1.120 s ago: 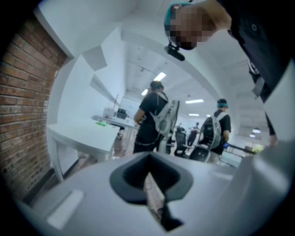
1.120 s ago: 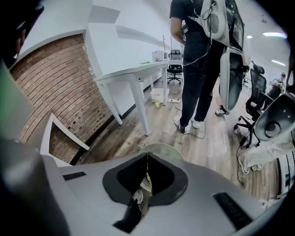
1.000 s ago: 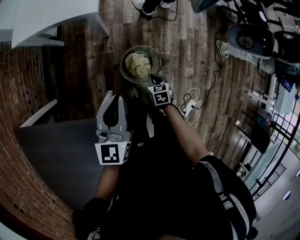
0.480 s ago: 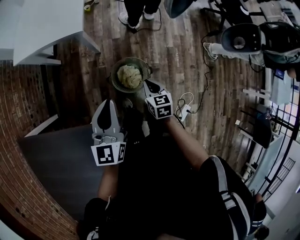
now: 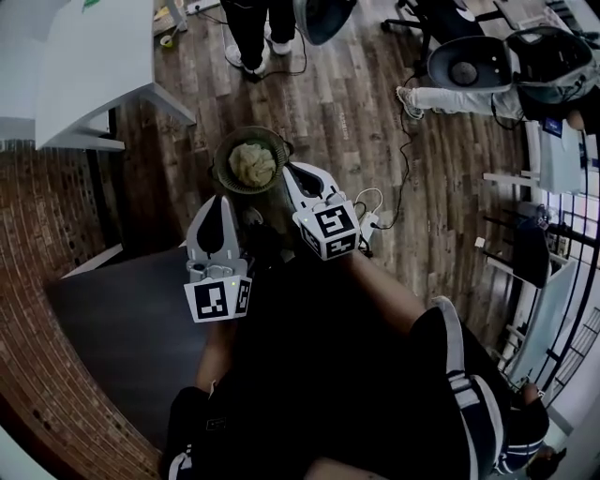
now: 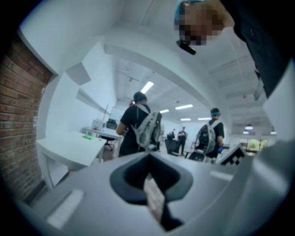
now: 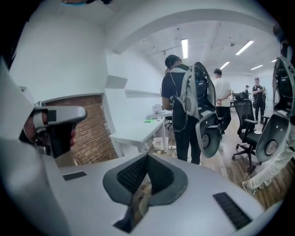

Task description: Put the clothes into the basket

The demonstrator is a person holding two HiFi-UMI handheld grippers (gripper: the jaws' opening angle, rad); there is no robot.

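A round dark basket [image 5: 222, 150] stands on the wooden floor with a pale yellowish heap of clothes [image 5: 251, 163] inside it. My right gripper [image 5: 291, 170] hovers just right of the basket's rim, its jaws shut and empty; its marker cube [image 5: 328, 231] faces up. My left gripper [image 5: 223, 200] hangs below and left of the basket, also shut with nothing in it. Both gripper views look level across the room. There the left gripper [image 6: 148, 156] and the right gripper [image 7: 147, 156] each show closed tips, and the basket is out of sight.
A white table [image 5: 84, 66] stands at the upper left beside a brick wall [image 5: 33, 281]. A person [image 5: 255, 23] stands beyond the basket. Office chairs [image 5: 469, 66] are at the upper right. A power strip with cable [image 5: 372, 221] lies right of my right gripper.
Both grippers have risen and drawn back from the basket, the right one most. The basket now looks smaller and farther off.
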